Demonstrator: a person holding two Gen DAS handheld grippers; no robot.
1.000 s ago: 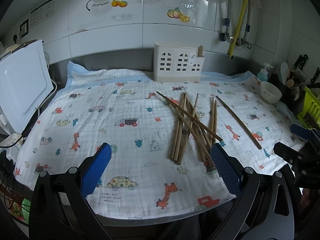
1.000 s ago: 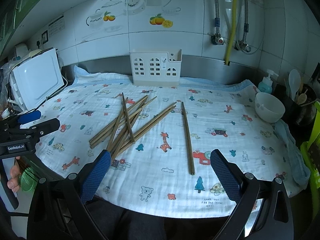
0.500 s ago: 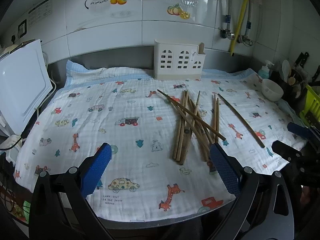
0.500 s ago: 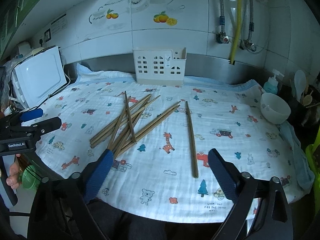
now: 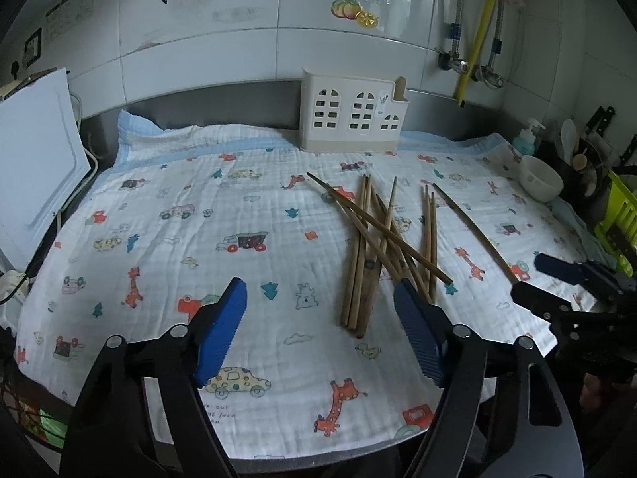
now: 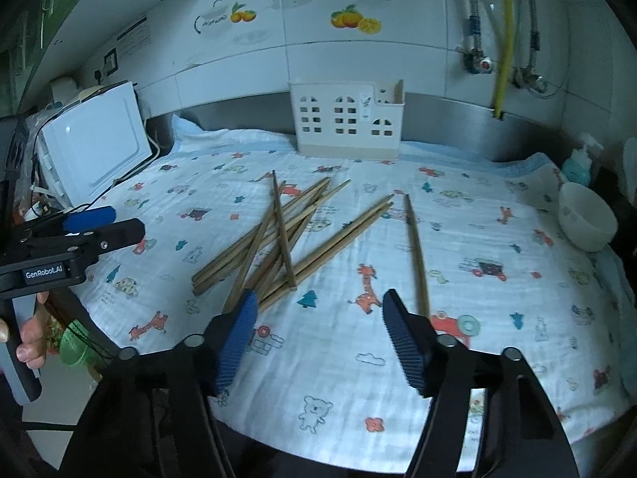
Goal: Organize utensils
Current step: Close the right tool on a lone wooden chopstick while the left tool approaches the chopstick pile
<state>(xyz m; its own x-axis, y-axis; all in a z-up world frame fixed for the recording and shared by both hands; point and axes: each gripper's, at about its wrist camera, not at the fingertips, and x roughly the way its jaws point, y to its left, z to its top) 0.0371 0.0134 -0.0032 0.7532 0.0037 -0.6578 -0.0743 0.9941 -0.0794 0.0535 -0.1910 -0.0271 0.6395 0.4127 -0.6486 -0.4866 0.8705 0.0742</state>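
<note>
Several wooden chopsticks [image 5: 374, 239] lie in a loose crossed pile on the printed cloth, also in the right wrist view [image 6: 286, 239]. One darker chopstick [image 6: 416, 251] lies apart to the right [image 5: 473, 231]. A white house-shaped utensil holder [image 5: 352, 113] stands at the back by the wall [image 6: 346, 119]. My left gripper [image 5: 320, 322] is open and empty, just short of the pile's near ends. My right gripper [image 6: 318, 332] is open and empty, above the cloth near the lone chopstick's near end. Each gripper shows in the other's view [image 6: 91, 225] [image 5: 557, 279].
A white appliance [image 5: 32, 171] stands at the left edge. A white bowl [image 6: 587, 215], a soap bottle [image 6: 577, 161] and a pot of utensils [image 5: 577, 155] sit at the right. A green rack [image 5: 617, 219] is at far right. Pipes [image 6: 503, 32] run down the tiled wall.
Both grippers have moved forward over the cloth toward the chopsticks, and both jaws have narrowed somewhat. The chopsticks have not moved.
</note>
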